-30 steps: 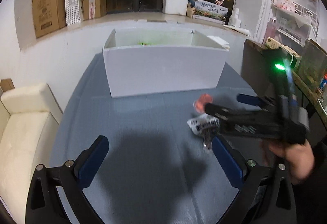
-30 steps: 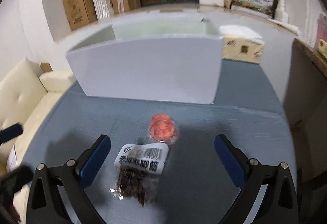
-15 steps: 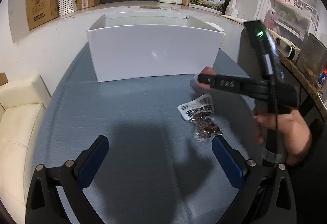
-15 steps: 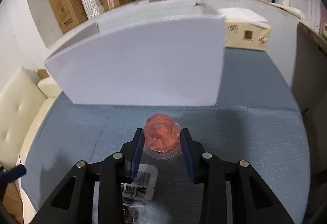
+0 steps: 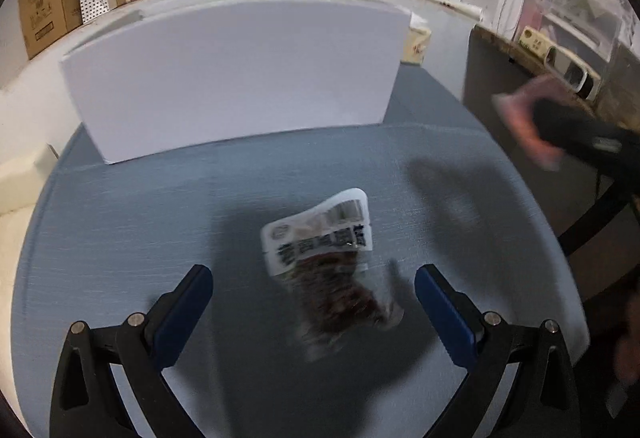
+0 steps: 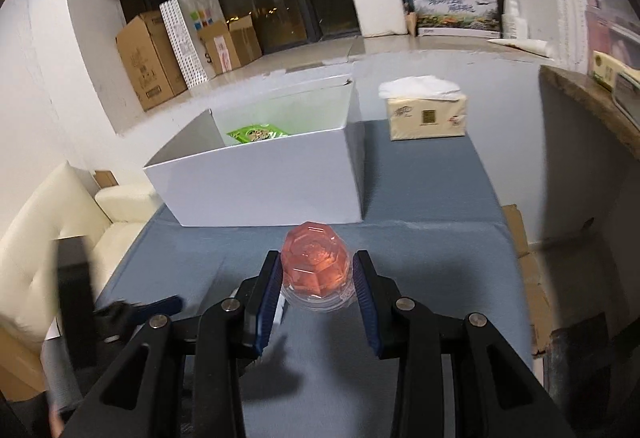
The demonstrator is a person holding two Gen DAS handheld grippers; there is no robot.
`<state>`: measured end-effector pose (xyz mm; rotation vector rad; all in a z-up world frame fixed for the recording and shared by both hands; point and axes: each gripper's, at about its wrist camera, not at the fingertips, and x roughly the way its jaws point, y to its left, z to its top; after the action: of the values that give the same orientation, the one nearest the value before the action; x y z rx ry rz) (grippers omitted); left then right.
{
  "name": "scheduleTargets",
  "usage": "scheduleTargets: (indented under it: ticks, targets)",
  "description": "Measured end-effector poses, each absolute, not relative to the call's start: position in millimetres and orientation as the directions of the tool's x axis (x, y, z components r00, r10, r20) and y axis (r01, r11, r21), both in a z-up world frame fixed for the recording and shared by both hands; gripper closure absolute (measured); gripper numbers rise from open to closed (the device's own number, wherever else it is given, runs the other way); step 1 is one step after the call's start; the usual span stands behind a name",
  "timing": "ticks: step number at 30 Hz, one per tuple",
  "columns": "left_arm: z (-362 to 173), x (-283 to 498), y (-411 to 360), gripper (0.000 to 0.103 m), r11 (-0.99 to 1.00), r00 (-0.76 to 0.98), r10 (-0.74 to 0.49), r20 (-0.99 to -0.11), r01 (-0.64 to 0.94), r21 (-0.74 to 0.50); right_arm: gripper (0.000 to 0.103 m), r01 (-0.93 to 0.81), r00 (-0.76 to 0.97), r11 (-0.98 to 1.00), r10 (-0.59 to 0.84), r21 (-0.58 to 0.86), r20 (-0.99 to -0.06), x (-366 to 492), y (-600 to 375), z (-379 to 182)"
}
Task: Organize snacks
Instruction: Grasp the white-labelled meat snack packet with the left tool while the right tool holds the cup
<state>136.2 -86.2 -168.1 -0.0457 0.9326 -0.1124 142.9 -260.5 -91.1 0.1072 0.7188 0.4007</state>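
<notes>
1. The right gripper [image 6: 316,302] fingers clamp the pink jelly cup [image 6: 316,264], raised in front of the white box [image 6: 264,178].
2. The left gripper [image 5: 312,302] fingers gape wide, empty, over the jerky packet [image 5: 320,258] lying on the table [image 5: 140,218] before the box.
3. Next, likely: carry the cup over the box rim and release.

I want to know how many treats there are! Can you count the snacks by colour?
Pink jelly cup, held in the right gripper: 1
Brown dried-meat packet on the table, ahead of the open left gripper: 1
Green snack bag in the white box: 1
Total: 3
</notes>
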Motion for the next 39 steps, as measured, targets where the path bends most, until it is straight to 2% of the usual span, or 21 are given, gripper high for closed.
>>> scheduleTargets:
  ticks: [5, 9, 10, 11, 12, 15, 23, 24, 25, 26, 29, 32, 34, 36, 37, 38, 39]
  targets:
    - [-183.9, 148.3, -102.5, 0.0, 0.999, 0.585, -0.045, -0.81, 0.051, -0.019, 0.063, -0.3, 0.699, 0.924, 0.381, 0.236, -0.605, 119.5, -284.0, -88.6]
    - [-185.1, 147.9, -107.2, 0.003, 0.998, 0.597, -0.047, -0.801, 0.059, -0.015, 0.063, -0.294, 0.699, 0.923, 0.384, 0.247, -0.604, 111.3, -292.5, -93.2]
    - [-183.8, 145.8, -107.5, 0.009, 0.998, 0.605, -0.05, -0.795, 0.064, -0.014, 0.063, -0.292, 0.697, 0.923, 0.385, 0.25, -0.605, 110.3, -292.9, -95.1]
    - [-182.5, 143.5, -107.6, 0.027, 0.998, 0.609, -0.052, -0.791, 0.067, -0.014, 0.063, -0.292, 0.693, 0.921, 0.389, 0.257, -0.607, 109.9, -293.3, -97.1]
    - [-178.5, 141.3, -107.3, 0.039, 0.997, 0.614, -0.055, -0.788, 0.073, -0.012, 0.063, -0.292, 0.69, 0.919, 0.393, 0.263, -0.608, 108.9, -293.9, -99.3]
    - [-172.0, 138.4, -97.6, 0.044, 0.995, 0.6, -0.09, -0.795, 0.093, -0.042, 0.063, -0.296, 0.68, 0.914, 0.406, 0.278, -0.611, 107.3, -292.9, -104.8]
    - [-145.3, 124.3, -76.9, 0.047, 0.99, 0.648, -0.132, -0.75, 0.123, -0.068, 0.063, -0.326, 0.679, 0.908, 0.419, 0.263, -0.603, 115.1, -273.7, -98.4]
    - [-141.5, 123.3, -73.7, 0.05, 0.99, 0.655, -0.134, -0.743, 0.125, -0.068, 0.063, -0.33, 0.68, 0.908, 0.419, 0.26, -0.602, 115.8, -270.8, -96.8]
    - [-132.8, 121.5, -68.9, 0.064, 0.989, 0.666, -0.141, -0.733, 0.131, -0.07, 0.063, -0.337, 0.68, 0.906, 0.422, 0.256, -0.599, 117.1, -266.6, -94.4]
    - [-129.5, 120.9, -65.7, 0.067, 0.989, 0.67, -0.143, -0.729, 0.133, -0.072, 0.063, -0.35, 0.681, 0.903, 0.428, 0.25, -0.594, 119.0, -261.0, -91.6]
    - [-116.2, 122.0, -53.2, 0.066, 0.986, 0.684, -0.16, -0.711, 0.15, -0.077, 0.063, -0.368, 0.679, 0.899, 0.434, 0.237, -0.592, 125.2, -247.2, -87.6]
    - [-124.1, 130.0, -39.7, 0.067, 0.976, 0.637, -0.216, -0.74, 0.144, -0.16, 0.063, -0.378, 0.673, 0.895, 0.441, 0.236, -0.594, 129.6, -234.5, -87.8]
    - [-131.1, 129.1, -38.1, 0.065, 0.976, 0.62, -0.216, -0.754, 0.141, -0.163, 0.063, -0.385, 0.672, 0.893, 0.444, 0.232, -0.593, 129.0, -230.4, -88.6]
    - [-139.1, 129.3, -43.8, 0.043, 0.981, 0.611, -0.193, -0.768, 0.131, -0.143, 0.063, -0.379, 0.669, 0.896, 0.439, 0.232, -0.6, 129.7, -230.1, -91.3]
    - [-143.4, 130.5, -48.5, 0.023, 0.98, 0.604, -0.197, -0.772, 0.128, -0.149, 0.063, -0.37, 0.67, 0.899, 0.433, 0.235, -0.603, 130.0, -231.9, -92.1]
    - [-145.1, 134.0, -53.2, 0.01, 0.981, 0.605, -0.193, -0.773, 0.122, -0.15, 0.063, -0.364, 0.675, 0.902, 0.427, 0.232, -0.602, 129.2, -234.0, -91.7]
    - [-146.2, 134.6, -58.0, 0.007, 0.983, 0.614, -0.182, -0.768, 0.114, -0.142, 0.063, -0.361, 0.678, 0.904, 0.423, 0.229, -0.601, 128.5, -235.4, -91.3]
